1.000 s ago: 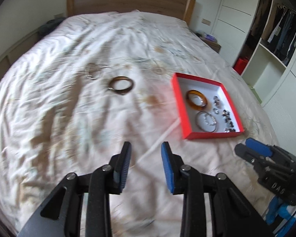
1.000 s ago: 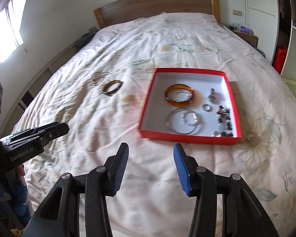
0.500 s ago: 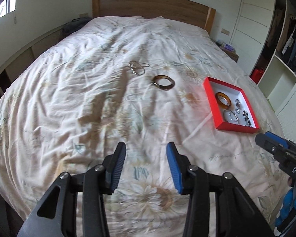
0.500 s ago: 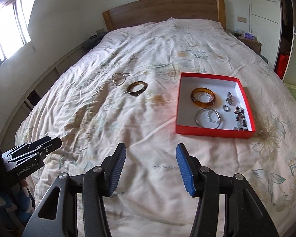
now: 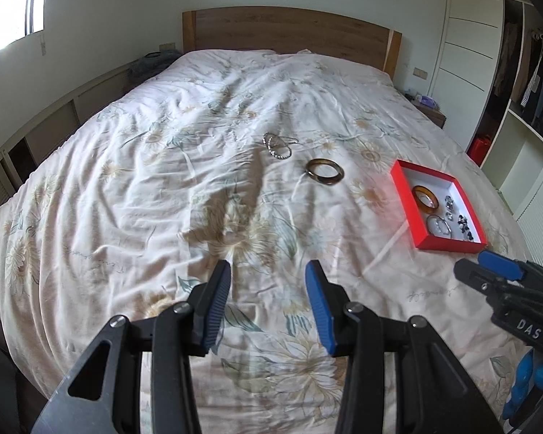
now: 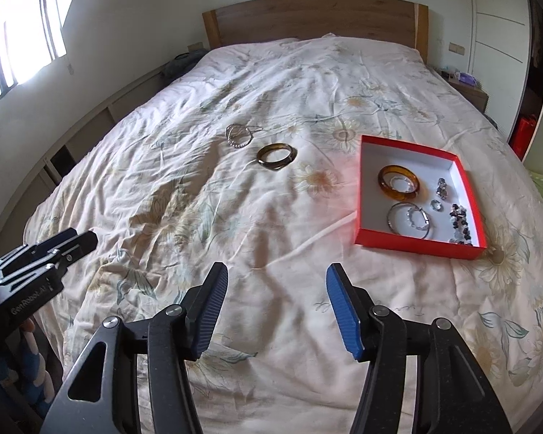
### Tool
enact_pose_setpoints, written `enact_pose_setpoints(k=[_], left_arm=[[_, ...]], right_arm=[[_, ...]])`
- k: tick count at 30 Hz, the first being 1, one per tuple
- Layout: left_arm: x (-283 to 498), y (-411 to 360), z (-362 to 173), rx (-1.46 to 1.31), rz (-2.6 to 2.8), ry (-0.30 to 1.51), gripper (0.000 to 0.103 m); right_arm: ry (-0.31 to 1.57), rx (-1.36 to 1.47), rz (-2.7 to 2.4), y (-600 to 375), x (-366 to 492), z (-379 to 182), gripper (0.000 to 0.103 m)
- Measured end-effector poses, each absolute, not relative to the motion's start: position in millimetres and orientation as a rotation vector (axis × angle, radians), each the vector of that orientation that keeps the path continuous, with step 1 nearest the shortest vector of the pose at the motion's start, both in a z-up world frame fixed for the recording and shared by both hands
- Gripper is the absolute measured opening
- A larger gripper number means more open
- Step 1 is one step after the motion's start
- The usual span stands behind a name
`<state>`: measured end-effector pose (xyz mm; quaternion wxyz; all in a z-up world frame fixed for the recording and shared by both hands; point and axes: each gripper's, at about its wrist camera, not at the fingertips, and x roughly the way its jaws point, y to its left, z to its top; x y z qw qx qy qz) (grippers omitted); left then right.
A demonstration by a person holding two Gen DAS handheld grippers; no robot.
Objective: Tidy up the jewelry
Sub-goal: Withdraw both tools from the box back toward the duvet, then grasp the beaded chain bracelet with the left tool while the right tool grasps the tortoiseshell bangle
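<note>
A red jewelry box (image 6: 371,195) (image 5: 403,190) lies on the bed at the right. It holds an amber bangle (image 6: 398,182), a silver bracelet (image 6: 411,221), rings and dark beads. On the bedspread, left of the box, lie a dark brown bangle (image 6: 276,156) (image 5: 324,176) and a beaded chain bracelet (image 6: 239,136) (image 5: 278,147). My left gripper (image 5: 268,298) is open and empty, well short of the jewelry. My right gripper (image 6: 277,300) is open and empty, near the bed's foot. Each gripper shows at the edge of the other's view.
The floral bedspread (image 6: 271,235) is wrinkled. A wooden headboard (image 6: 315,18) stands at the far end. A nightstand (image 6: 468,92) and open wardrobe shelves (image 5: 528,83) are at the right. A low cabinet and window run along the left wall.
Both grippers have pulled back and away from the jewelry, so the box and bangles look smaller and farther. Both have opened a little wider. Nothing on the bed has moved.
</note>
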<state>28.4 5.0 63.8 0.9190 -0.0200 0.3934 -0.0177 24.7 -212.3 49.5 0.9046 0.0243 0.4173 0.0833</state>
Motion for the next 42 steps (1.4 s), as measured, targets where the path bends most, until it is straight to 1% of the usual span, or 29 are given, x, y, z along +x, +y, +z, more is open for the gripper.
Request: enact_pose_setpoints(k=[9,19,27,34,42], left_arm=[[56,7,53,-0.063,-0.055,0.844,0.041],[116,2,21,-0.075,-0.062,0.922,0.041],[207,10,-2,-0.143,-0.088,0.938,0.041],[307,18,-22,-0.193,-0.095,0.936,0.041],[400,18,-53,-0.129,-0.071,0.957,0.041]], right_arm=[[0.903,0.018,0.202,-205,55,29,0.056],[0.936,-0.023,0.248,-201,113,8,0.056],[0.938,-0.002,0.276,-202,194,-2,0.056],[0.943,-0.008,0.292,-200,280,-8,0.056],[1.015,-0.052,0.304,-195,343,-34,0.053]])
